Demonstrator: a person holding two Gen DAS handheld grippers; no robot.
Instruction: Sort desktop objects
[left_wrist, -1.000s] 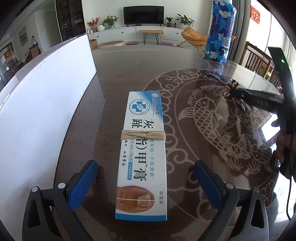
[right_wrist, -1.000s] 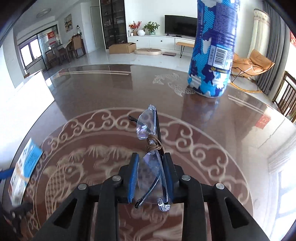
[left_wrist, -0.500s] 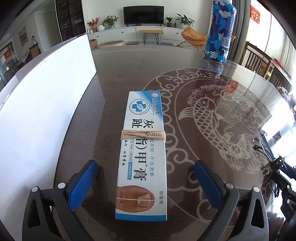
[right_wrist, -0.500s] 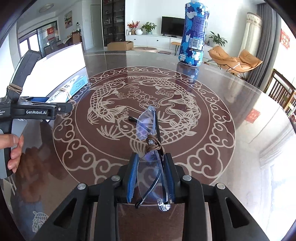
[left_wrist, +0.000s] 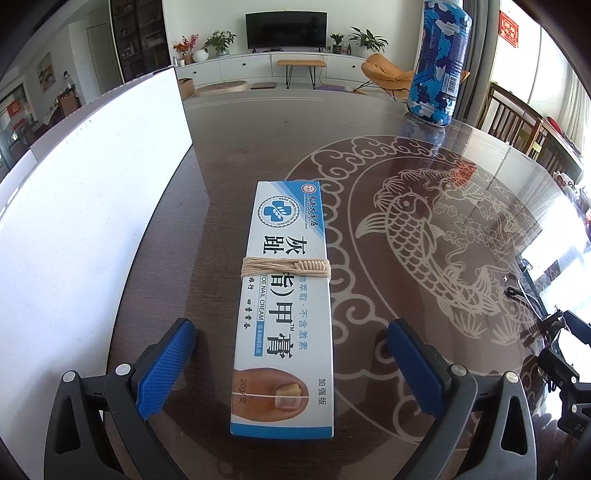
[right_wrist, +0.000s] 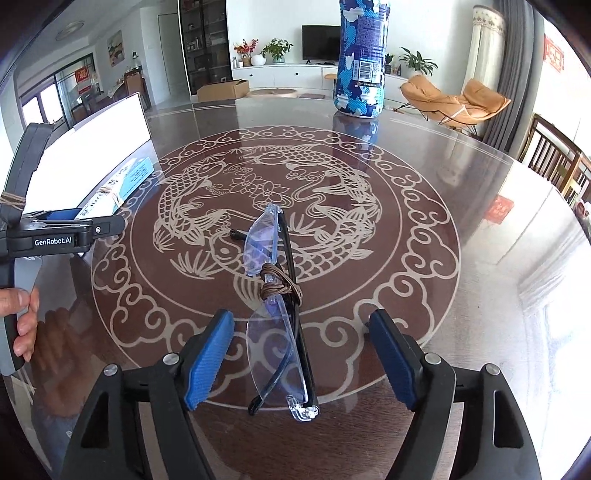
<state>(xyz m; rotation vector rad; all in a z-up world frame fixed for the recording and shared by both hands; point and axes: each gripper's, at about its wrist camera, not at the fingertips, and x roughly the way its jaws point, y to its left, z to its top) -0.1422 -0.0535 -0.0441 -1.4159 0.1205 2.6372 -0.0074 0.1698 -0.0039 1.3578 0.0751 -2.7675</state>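
While its jaws are opening, the right claw (right_wrist: 301, 354) straddles the clear glasses (right_wrist: 279, 314), blue pads apart from the lenses on both sides, nothing pinched. Glasses lie folded on the glass worktop (right_wrist: 461, 295) over the fish pattern, brown cord (right_wrist: 279, 286) wound round the bridge, near end between the fingers. Left claw (left_wrist: 291, 365) spread wide, pads clear of the nail cream box (left_wrist: 286, 295), which lies flat on the worktop between them, long axis pointing away, tan string (left_wrist: 284, 267) tied round its middle. White board (left_wrist: 92, 206) stands just left of the box. Blue camo bottle (left_wrist: 439, 62) upright at the far edge, well apart. Hand (right_wrist: 22, 325) grips the left claw's handle.
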